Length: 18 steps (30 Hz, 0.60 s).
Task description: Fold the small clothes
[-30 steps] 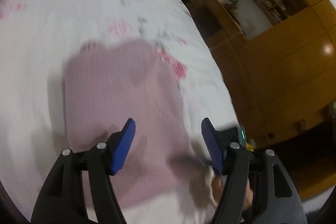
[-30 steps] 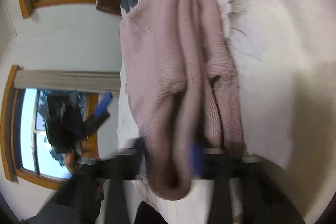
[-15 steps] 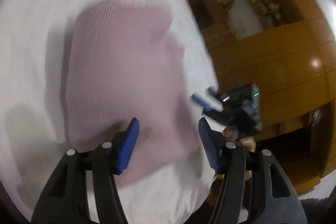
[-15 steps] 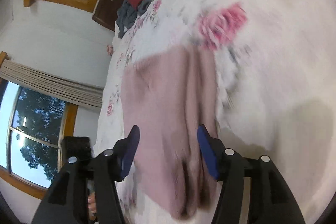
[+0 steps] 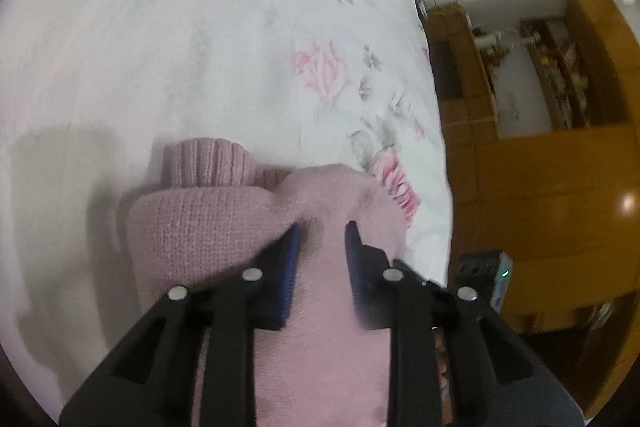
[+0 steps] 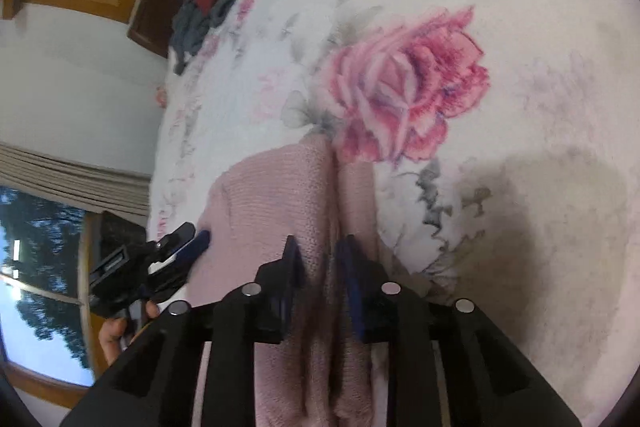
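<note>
A pink knit sweater (image 5: 208,215) lies bunched on the floral bed cover, its ribbed cuff (image 5: 208,163) sticking out at the far side. My left gripper (image 5: 322,239) is shut on a raised fold of the sweater, with knit fabric filling the gap between its blue pads. In the right wrist view the same sweater (image 6: 272,195) shows two long folds, and my right gripper (image 6: 320,251) is shut on them near their end. The left gripper (image 6: 160,259) is pressed against the sweater's left edge there, a hand (image 6: 116,331) behind it.
The white bed cover (image 5: 200,27) with pink roses stretches ahead of both grippers. A pile of red and grey clothes (image 6: 208,3) lies at the far end by a dark headboard. Wooden cabinets (image 5: 560,167) stand past the bed's right edge. Windows (image 6: 36,267) are at left.
Both grippers were open above the sweater half a second ago; both have now come down and shut on it, and the fabric is bunched up between them.
</note>
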Each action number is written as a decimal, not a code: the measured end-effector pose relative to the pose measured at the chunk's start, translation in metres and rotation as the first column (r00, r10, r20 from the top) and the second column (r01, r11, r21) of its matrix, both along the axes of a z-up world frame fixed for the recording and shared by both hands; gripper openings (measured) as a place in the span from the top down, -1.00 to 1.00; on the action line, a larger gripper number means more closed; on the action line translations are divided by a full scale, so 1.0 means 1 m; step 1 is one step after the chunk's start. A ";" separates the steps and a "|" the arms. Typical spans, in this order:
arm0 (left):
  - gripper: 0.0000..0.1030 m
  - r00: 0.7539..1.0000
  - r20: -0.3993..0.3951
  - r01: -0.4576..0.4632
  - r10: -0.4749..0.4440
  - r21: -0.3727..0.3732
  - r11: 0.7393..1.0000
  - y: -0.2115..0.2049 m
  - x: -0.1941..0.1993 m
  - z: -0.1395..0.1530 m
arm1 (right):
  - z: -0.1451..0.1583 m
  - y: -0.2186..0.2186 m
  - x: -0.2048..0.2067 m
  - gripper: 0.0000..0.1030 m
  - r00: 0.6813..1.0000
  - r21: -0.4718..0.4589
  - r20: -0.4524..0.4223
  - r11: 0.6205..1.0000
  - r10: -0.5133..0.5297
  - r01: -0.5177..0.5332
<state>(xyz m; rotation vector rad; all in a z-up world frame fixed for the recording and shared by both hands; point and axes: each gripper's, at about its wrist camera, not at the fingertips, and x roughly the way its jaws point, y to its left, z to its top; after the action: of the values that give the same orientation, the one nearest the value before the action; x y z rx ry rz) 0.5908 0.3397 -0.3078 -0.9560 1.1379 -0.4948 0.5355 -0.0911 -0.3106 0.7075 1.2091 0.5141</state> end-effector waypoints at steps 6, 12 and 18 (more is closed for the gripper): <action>0.05 0.992 0.097 0.082 -0.085 0.034 0.996 -0.014 0.012 0.027 | 0.046 0.028 0.014 0.48 0.987 0.000 0.131 0.995 0.098 -0.099; 0.44 0.993 -0.018 0.118 -0.117 0.163 0.980 -0.031 0.029 -0.014 | -0.001 0.038 0.034 1.00 0.990 -0.102 -0.009 0.985 0.140 -0.141; 0.10 0.981 0.115 0.146 -0.155 0.077 0.986 -0.012 -0.014 0.026 | 0.024 0.010 0.003 0.27 0.996 -0.015 -0.004 0.996 0.090 -0.090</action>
<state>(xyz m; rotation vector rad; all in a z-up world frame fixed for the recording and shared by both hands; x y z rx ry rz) 0.5766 0.3276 -0.2816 -0.7736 1.1154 -0.6237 0.5385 -0.0807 -0.2869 0.6433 1.2513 0.5780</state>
